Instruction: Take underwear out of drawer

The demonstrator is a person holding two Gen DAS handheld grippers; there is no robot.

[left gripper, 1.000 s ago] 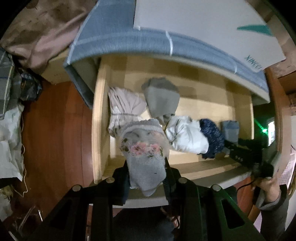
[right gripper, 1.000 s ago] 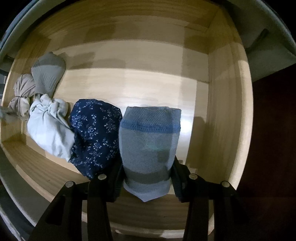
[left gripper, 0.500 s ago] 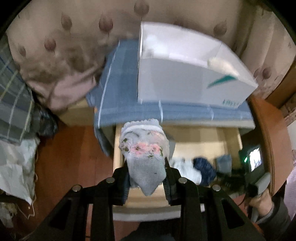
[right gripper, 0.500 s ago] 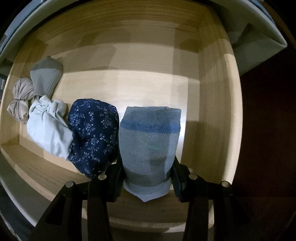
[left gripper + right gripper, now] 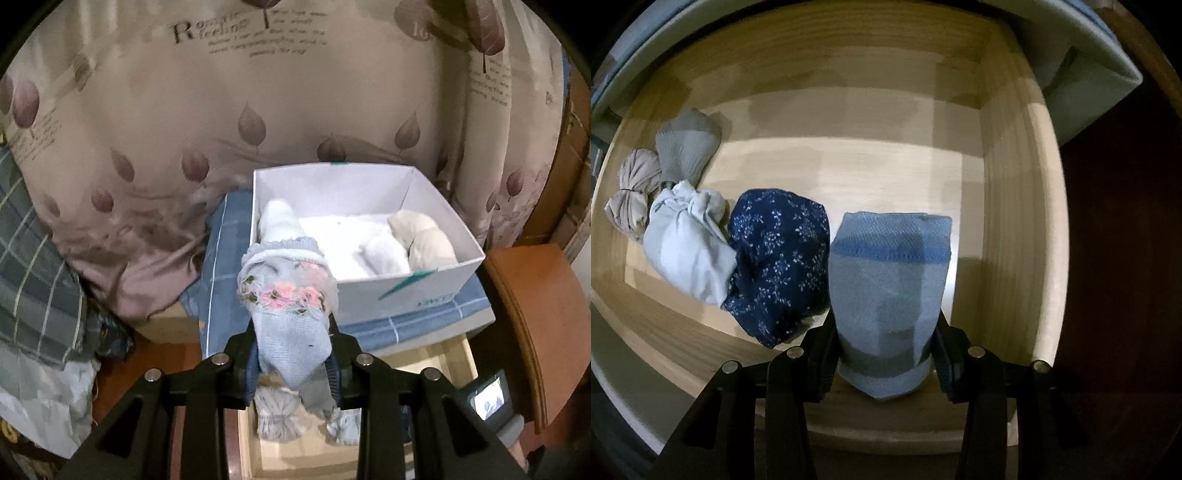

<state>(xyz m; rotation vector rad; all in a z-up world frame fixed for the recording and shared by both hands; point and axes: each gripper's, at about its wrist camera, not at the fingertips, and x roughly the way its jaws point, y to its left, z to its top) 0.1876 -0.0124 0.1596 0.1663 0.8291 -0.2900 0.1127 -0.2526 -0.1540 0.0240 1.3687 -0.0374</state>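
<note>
In the left wrist view, your left gripper [image 5: 293,363] is clamped on a rolled pale-blue pair [image 5: 290,302] with a band of pink flowers. The roll stands up between the jaws, clear of the drawer [image 5: 452,356], whose pale wooden rim shows low in the frame. Beyond the roll sits a white box [image 5: 406,291] on a blue cloth [image 5: 218,258]; inside the box lie white and beige rolls. A leaf-print curtain [image 5: 258,92] hangs behind the box. Below your jaws, more grey rolls lie in the drawer, partly hidden.

In the right wrist view, your right gripper [image 5: 886,350] points steeply down into the drawer [image 5: 1008,221] and is closed on a blue roll [image 5: 890,291] with a darker stripe near its top. Whether that roll touches the drawer floor you cannot tell. Touching its left side is a navy floral roll [image 5: 779,262], then a knotted pale one [image 5: 687,243], and behind it a beige bundle [image 5: 633,195] and a grey roll [image 5: 687,147].
</note>
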